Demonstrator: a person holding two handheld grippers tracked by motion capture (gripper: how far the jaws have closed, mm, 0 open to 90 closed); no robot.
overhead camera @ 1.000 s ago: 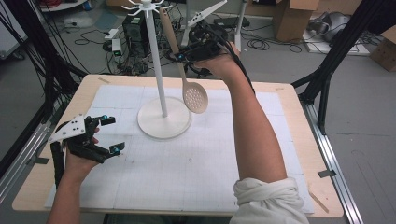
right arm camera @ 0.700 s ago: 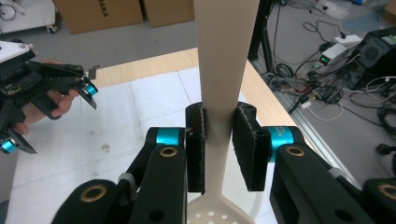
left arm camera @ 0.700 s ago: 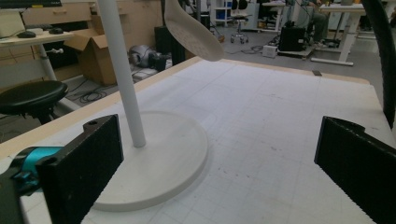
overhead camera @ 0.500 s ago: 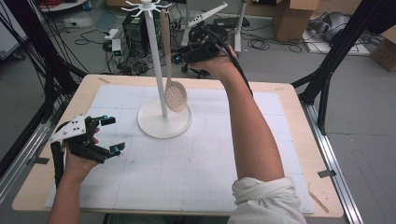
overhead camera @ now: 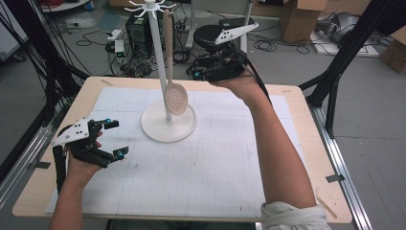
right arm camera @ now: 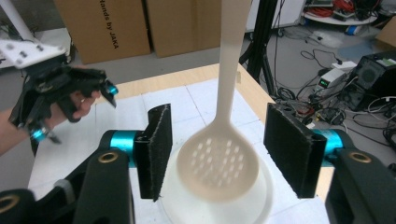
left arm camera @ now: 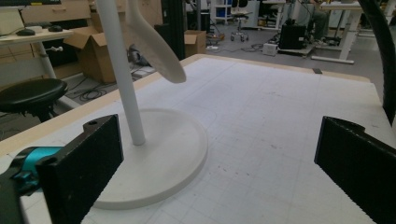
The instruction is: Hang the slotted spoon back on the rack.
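While the skimmer hangs from the top of the white stand, beside its pole, my right gripper is raised behind it with jaws wide and nothing between them. From the right gripper view, the skimmer's bowl shows between the jaws without touching. My left gripper, also wide, rests low over the mat, left of the stand's base.

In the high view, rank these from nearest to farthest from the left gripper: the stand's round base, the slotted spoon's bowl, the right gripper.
1. Stand's round base, on the mat up and right of the left gripper.
2. Slotted spoon's bowl, hanging above the base.
3. Right gripper, raised near the table's far edge.
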